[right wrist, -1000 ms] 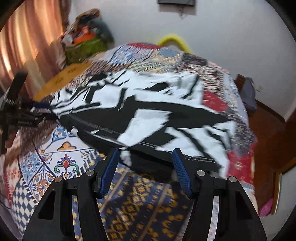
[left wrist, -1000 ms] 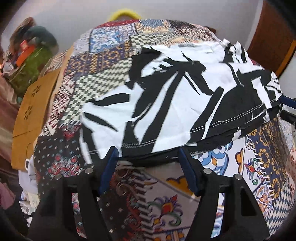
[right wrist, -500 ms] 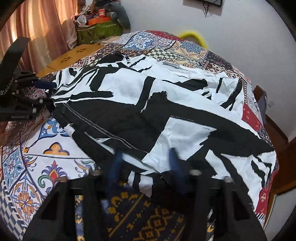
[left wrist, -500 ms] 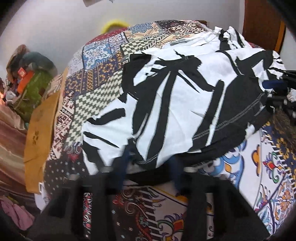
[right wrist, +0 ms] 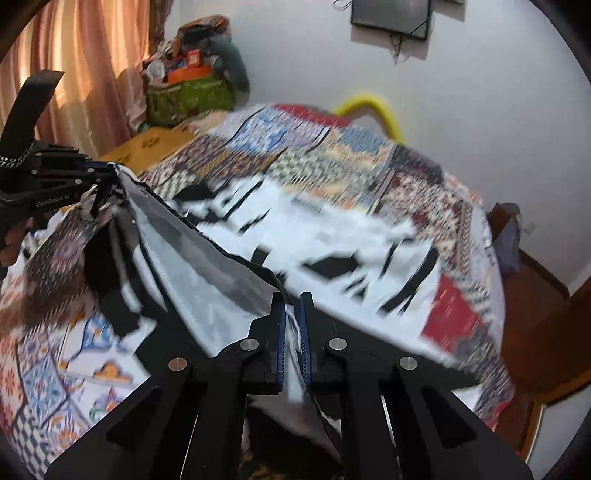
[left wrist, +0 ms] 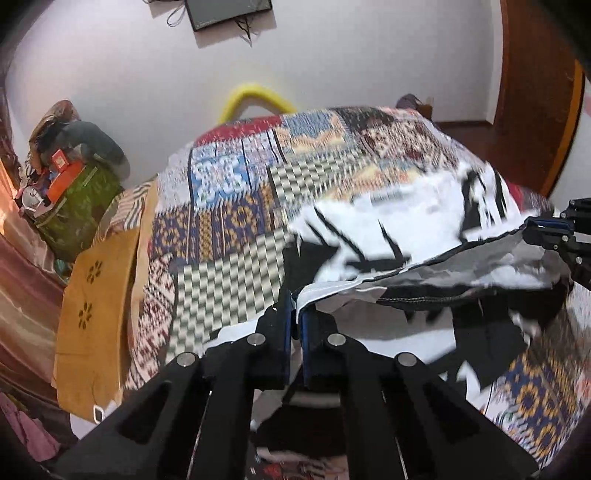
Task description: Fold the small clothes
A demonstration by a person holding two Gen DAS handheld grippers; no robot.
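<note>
Both claws are clenching the near hem of the black-and-white garment (left wrist: 369, 240) — left claw (left wrist: 296, 317) and right claw (right wrist: 291, 325) each pinching a corner above the bed (left wrist: 229, 236) — and should be carrying it forward evenly, keeping the edge taut.

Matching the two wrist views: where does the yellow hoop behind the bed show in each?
Left wrist: yellow hoop, upper centre, above the quilt's far edge.
Right wrist: yellow hoop, upper right of centre, against the wall.
Shared landmark: wall screen, at the top.
</note>
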